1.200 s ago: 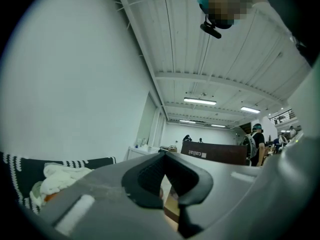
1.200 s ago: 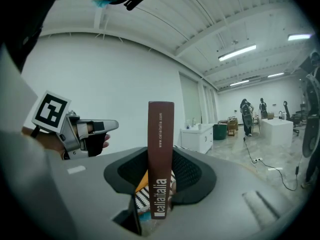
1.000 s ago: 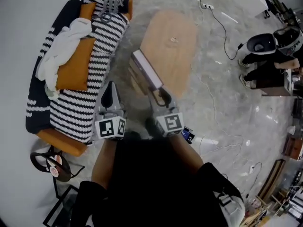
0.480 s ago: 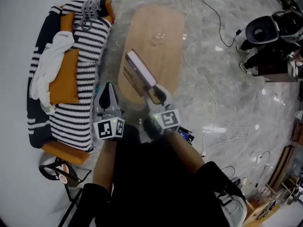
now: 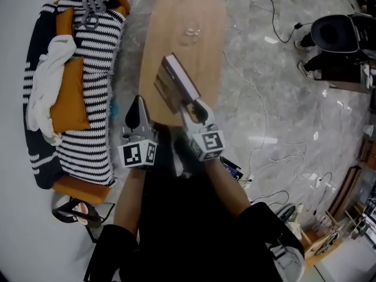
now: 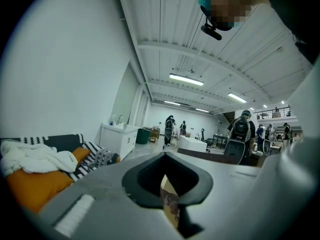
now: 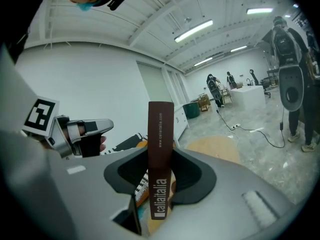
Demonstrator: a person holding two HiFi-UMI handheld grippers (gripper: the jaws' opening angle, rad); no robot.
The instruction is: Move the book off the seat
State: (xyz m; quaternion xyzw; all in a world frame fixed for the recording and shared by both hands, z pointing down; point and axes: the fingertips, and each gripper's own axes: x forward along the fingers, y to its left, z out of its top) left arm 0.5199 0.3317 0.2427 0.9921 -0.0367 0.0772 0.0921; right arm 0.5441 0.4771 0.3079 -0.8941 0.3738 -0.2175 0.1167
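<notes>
Over wooden counter (image 5: 197, 7) near end, above marble floor (image 5: 282, 98): right gripper (image 5: 192, 106) fingers clamped on brown book (image 5: 179, 78), left gripper (image 5: 138, 103) fingers together, empty.

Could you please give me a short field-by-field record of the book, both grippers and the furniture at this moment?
book: brown, gripped, over the wooden table's near end
right gripper: closed on the book
left gripper: empty, jaws look together, near the sofa's edge
sofa: left of the table, carrying striped blanket, orange cushion, white cloth
book on seat: no
</notes>
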